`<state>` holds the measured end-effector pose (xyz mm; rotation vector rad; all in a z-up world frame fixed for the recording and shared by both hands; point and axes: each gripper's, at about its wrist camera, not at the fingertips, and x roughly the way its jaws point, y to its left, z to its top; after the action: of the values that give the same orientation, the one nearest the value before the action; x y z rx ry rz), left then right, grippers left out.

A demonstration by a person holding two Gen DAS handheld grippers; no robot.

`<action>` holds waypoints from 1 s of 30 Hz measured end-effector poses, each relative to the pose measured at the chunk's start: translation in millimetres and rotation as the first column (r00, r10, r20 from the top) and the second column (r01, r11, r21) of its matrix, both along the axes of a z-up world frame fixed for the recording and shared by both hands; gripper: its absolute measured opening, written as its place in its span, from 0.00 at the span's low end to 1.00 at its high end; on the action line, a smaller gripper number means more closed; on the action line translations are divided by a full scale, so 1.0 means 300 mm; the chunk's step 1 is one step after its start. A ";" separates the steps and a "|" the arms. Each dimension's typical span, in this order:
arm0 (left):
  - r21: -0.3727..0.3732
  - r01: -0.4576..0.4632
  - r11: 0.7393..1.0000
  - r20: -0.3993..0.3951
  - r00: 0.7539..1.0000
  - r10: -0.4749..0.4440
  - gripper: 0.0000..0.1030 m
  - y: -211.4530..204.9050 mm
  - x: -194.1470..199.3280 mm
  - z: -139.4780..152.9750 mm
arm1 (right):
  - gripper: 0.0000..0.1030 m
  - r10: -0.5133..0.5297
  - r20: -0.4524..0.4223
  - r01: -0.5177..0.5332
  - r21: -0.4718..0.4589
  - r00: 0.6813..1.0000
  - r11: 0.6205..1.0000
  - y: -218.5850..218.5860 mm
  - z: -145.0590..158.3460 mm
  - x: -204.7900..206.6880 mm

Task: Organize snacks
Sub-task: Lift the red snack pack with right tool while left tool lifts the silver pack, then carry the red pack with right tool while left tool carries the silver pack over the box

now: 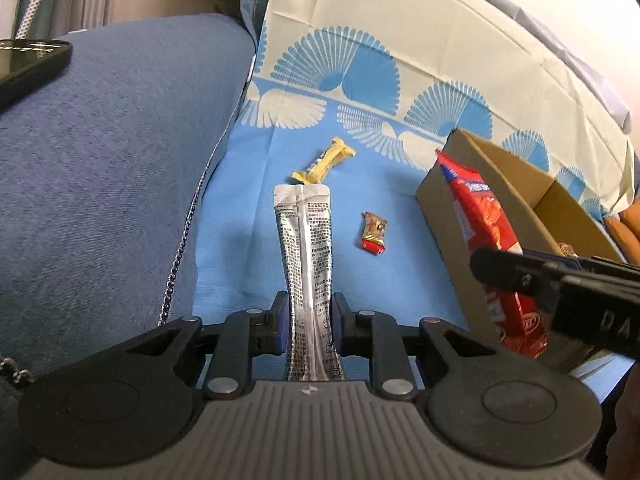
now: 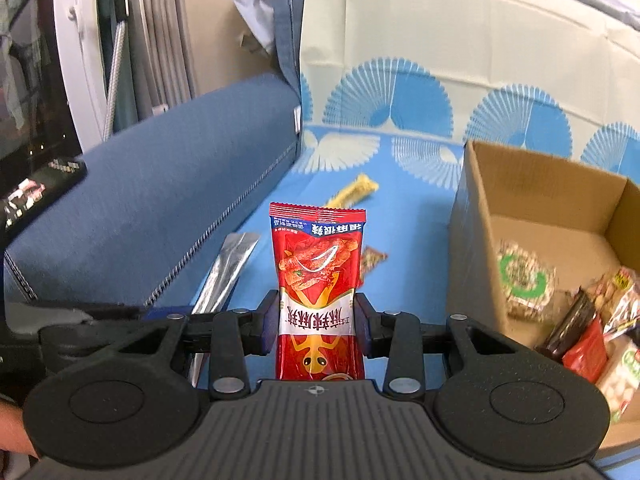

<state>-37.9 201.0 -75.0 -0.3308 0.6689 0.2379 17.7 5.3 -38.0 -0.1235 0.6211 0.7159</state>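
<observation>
1. Now the left gripper (image 1: 310,322) pinched a long silver foil stick packet (image 1: 306,248) over the blue patterned cloth (image 1: 240,240).
2. The right gripper (image 2: 318,318) squeezed a red plastic snack bag (image 2: 318,280) beside the brown cardboard box (image 2: 472,248) at the cloth's right edge.

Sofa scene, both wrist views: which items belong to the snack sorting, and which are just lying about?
Belongs to the job:
silver foil stick sachet, in left gripper
red snack packet, in right gripper
yellow wrapped bar
small red-brown candy
brown cardboard box

Just lying about:
black phone on the armrest
blue fan-patterned cloth
</observation>
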 end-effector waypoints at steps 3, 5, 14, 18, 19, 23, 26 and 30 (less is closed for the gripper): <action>-0.003 -0.004 1.000 0.016 1.000 0.004 0.23 -0.001 -0.017 0.014 | 0.39 -0.001 0.013 0.000 0.025 1.000 1.000 -0.021 0.026 0.002; 0.003 -0.006 1.000 0.019 1.000 0.006 0.23 -0.008 -0.026 0.021 | 0.39 0.000 0.020 -0.001 0.040 1.000 0.999 -0.034 0.041 0.004; 0.019 -0.065 0.998 -0.006 0.998 0.065 0.23 -0.026 -0.032 0.044 | 0.39 0.013 0.033 -0.016 0.090 0.999 0.996 -0.088 0.066 0.009; 0.018 -0.077 0.997 -0.010 0.997 0.077 0.23 -0.049 -0.035 0.067 | 0.39 0.020 0.038 -0.025 0.114 0.999 0.993 -0.113 0.076 0.009; 0.019 -0.078 0.997 -0.013 0.997 0.079 0.23 -0.059 -0.037 0.071 | 0.39 0.020 0.040 -0.025 0.122 0.999 0.992 -0.121 0.079 0.005; 0.026 -0.085 0.996 -0.019 0.996 0.086 0.23 -0.099 -0.030 0.093 | 0.39 0.018 0.034 -0.023 0.156 0.999 0.987 -0.158 0.088 0.005; 0.032 -0.081 0.996 -0.008 0.997 0.081 0.23 -0.130 -0.013 0.118 | 0.39 0.009 0.033 -0.014 0.183 0.999 0.983 -0.190 0.100 0.012; 0.050 -0.059 0.997 0.014 0.998 0.058 0.23 -0.176 0.013 0.159 | 0.39 -0.010 0.024 0.004 0.215 1.000 0.977 -0.236 0.112 0.029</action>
<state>-33.9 148.1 -27.2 -0.3040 0.6401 0.3075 26.4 -65.5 -4.3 0.0698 0.5164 0.7690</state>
